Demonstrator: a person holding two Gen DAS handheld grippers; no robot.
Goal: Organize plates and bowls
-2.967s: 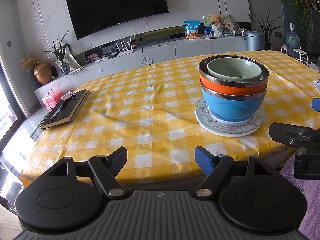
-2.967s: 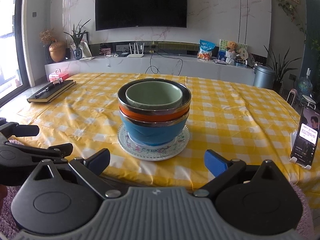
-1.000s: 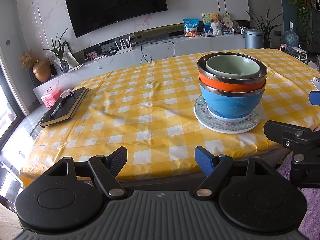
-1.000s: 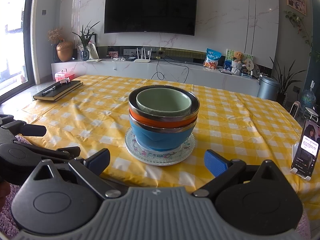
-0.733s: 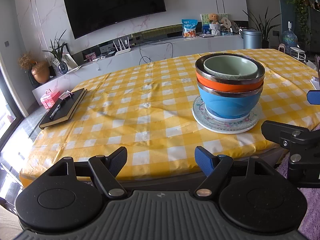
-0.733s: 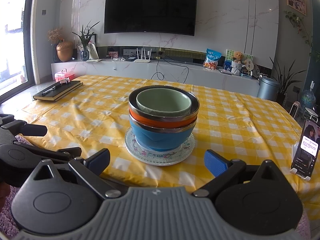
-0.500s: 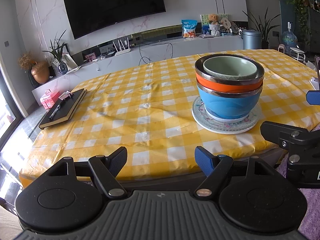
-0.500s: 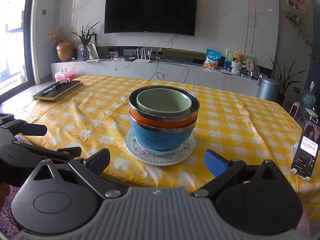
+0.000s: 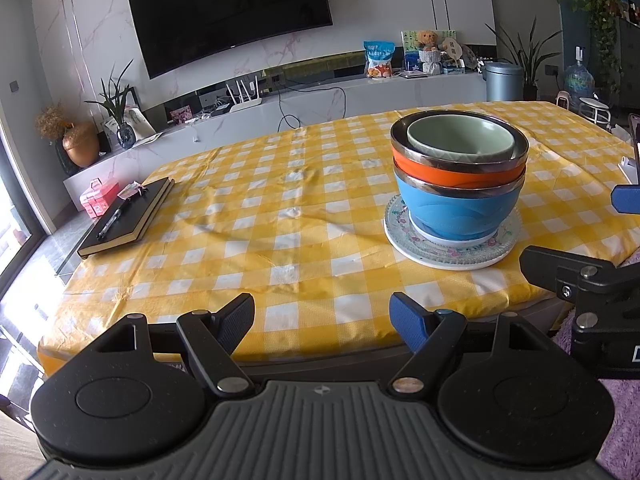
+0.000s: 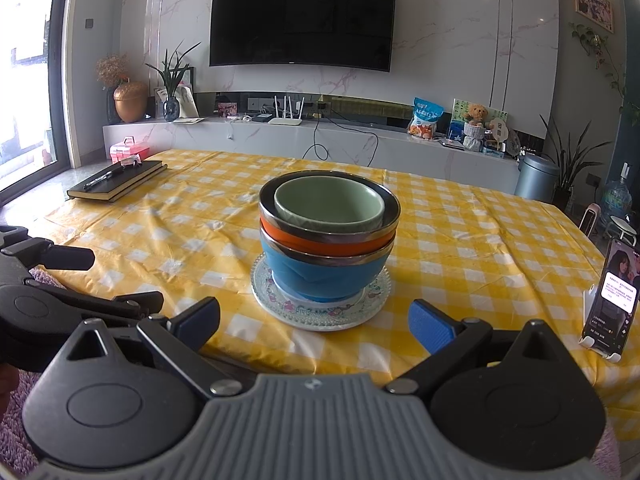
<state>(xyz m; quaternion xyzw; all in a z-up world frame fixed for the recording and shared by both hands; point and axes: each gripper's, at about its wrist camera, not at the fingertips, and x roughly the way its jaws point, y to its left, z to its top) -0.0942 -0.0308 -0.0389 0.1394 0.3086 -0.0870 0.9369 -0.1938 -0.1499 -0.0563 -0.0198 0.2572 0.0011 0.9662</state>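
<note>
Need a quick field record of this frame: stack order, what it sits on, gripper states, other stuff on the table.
stack, top to bottom: green bowl, orange bowl, blue bowl, nested
base: patterned plate under the blue bowl
surface: table with yellow checked cloth
left gripper: open, empty, short of the table's near edge
right gripper: open, empty, facing the stack, not touching it
other items: black notebook with a pen on top, far left; phone on a stand, right edge

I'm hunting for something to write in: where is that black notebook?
The black notebook lies at the table's far left corner in the right wrist view, a pen on top, well left of the bowl stack.
</note>
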